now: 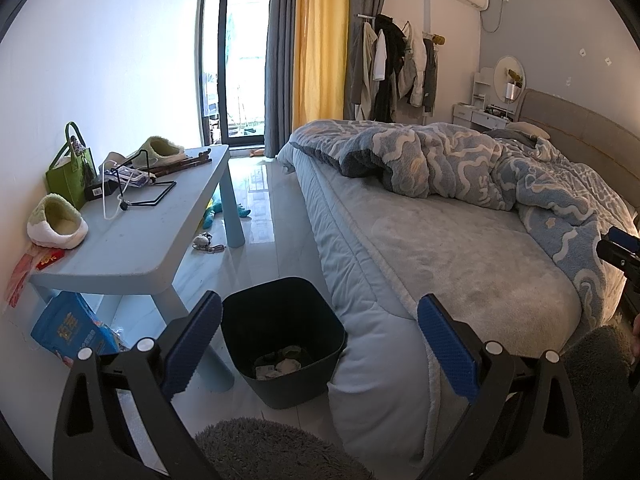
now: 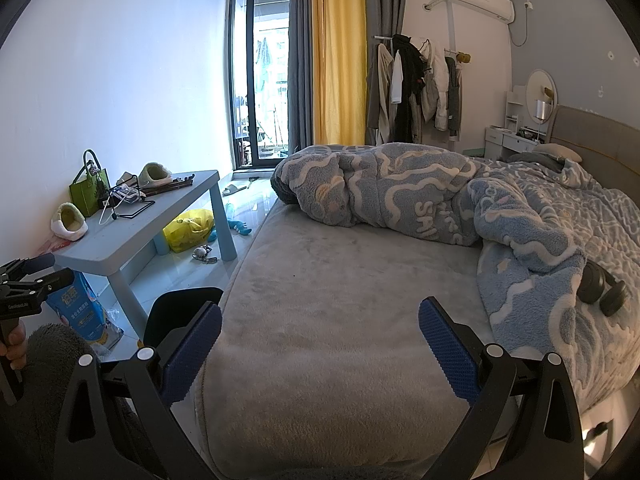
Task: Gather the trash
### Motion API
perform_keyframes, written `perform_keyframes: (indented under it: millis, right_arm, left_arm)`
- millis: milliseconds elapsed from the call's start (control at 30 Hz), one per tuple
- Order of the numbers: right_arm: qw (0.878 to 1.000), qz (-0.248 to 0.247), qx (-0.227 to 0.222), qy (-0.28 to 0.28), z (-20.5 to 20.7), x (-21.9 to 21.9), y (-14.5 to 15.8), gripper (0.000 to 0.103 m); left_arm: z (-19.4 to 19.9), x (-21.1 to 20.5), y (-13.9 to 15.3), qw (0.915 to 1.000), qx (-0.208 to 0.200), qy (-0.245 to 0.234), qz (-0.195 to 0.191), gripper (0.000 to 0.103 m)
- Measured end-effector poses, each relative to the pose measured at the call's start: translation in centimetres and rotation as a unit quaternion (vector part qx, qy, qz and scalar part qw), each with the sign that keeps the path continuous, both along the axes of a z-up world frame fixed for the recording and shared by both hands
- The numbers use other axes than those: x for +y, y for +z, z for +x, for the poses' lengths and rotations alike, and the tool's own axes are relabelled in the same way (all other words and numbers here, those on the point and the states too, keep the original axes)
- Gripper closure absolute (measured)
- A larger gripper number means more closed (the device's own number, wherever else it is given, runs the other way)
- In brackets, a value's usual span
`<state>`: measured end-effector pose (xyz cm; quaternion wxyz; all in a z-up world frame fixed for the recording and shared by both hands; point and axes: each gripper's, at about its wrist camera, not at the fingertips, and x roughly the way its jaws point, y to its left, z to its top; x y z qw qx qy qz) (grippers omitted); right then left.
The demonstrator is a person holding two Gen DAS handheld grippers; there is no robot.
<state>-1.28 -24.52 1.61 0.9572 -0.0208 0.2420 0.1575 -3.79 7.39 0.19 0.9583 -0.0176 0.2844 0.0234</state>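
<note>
1. Bin [image 1: 282,336] on floor between surface [image 1: 132,236] and bed [image 1: 460,264], trash [image 1: 280,366] inside.
2. Left gripper [image 1: 318,346] released, above bin.
3. Right gripper [image 2: 320,350] released, empty, over bed.

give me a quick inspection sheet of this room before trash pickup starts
surface: bed bare and grey at the near end, blanket bunched toward the headboard; floor tiles glossy
job's things: dark bin on the floor between table and bed, scraps in its bottom
clutter: two slippers and a green bag on the table; yellow bag and blue toy under it; blue pack by the table leg; headphones on the blanket
grippers: left gripper open above the bin, empty; right gripper open over the bed, empty
cables: white cord on the table
surroundings: balcony door, curtains, clothes rack, air conditioner
</note>
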Motion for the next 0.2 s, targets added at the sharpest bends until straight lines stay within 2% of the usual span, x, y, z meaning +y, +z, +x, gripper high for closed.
perform_keyframes:
  millis: [200]
  right_arm:
    - [1.0,0.0,0.0,0.0,0.04,-0.02,0.01,0.003]
  left_arm:
    - [0.12,-0.4,0.11,1.0,0.001,0.0,0.004,0.003]
